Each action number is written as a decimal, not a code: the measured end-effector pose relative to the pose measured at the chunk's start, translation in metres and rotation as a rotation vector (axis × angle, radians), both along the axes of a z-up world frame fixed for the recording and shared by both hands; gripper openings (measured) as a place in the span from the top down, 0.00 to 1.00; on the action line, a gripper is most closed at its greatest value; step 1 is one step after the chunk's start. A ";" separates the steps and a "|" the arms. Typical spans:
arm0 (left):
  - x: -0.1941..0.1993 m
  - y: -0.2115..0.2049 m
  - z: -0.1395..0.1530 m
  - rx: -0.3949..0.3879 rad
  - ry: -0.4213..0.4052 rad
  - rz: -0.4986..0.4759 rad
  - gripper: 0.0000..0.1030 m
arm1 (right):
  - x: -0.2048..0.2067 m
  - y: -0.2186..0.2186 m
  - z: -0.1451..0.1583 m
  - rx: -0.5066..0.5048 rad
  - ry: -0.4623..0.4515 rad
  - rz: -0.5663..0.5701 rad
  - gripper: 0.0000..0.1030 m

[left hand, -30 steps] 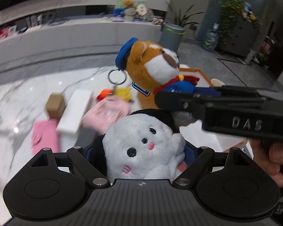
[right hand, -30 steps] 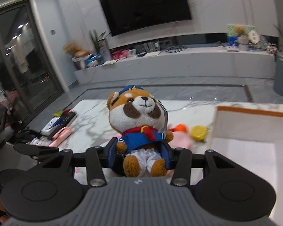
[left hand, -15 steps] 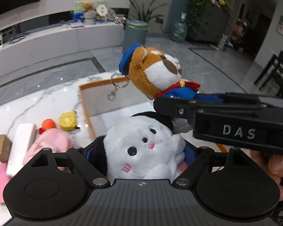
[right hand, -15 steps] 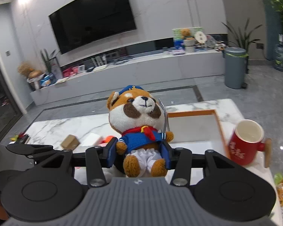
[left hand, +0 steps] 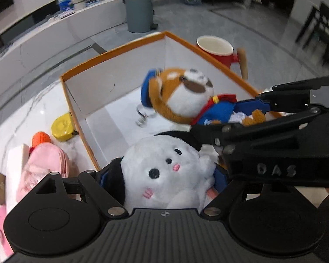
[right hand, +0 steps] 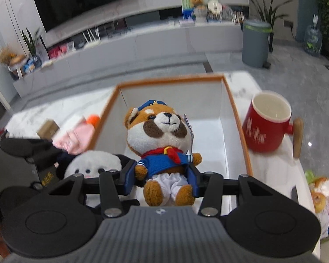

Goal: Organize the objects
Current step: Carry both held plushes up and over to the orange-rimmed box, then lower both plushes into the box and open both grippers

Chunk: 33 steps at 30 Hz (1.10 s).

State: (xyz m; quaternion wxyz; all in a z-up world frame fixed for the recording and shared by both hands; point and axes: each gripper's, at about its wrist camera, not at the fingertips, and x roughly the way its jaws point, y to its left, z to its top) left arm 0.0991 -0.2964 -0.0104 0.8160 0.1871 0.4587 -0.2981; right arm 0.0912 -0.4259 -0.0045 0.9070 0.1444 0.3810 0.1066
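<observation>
My left gripper [left hand: 162, 175] is shut on a white plush with black ears [left hand: 164, 175], held over the near end of the orange-rimmed white box [left hand: 111, 54]. My right gripper [right hand: 162, 175] is shut on a brown sailor plush [right hand: 162, 135] with a blue cap and red scarf, also above the box [right hand: 239, 118]. In the left wrist view the sailor plush [left hand: 182, 96] hangs tilted over the box interior, its key ring dangling, clamped by the right gripper [left hand: 247, 114]. The white plush [right hand: 92, 164] shows at lower left in the right wrist view.
A red mug [right hand: 265, 127] with a wooden handle stands just right of the box. Left of the box on the marble table [left hand: 22, 114] lie a yellow tape measure [left hand: 62, 127], an orange ball [left hand: 40, 138], a pink pouch [left hand: 46, 164] and a cardboard box [right hand: 48, 128].
Both grippers moved right and down with their plush toys, from over the cluttered table to above the box. The mug came into view.
</observation>
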 end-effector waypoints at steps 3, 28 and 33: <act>-0.002 -0.011 -0.006 0.081 -0.021 -0.055 0.05 | 0.001 0.001 -0.013 -0.013 0.051 0.009 0.52; 0.004 -0.039 -0.044 0.327 -0.020 -0.200 0.03 | 0.012 0.005 -0.048 -0.096 0.223 0.060 0.49; 0.003 -0.041 -0.049 0.334 -0.024 -0.195 0.03 | 0.014 0.006 -0.053 -0.103 0.241 0.068 0.46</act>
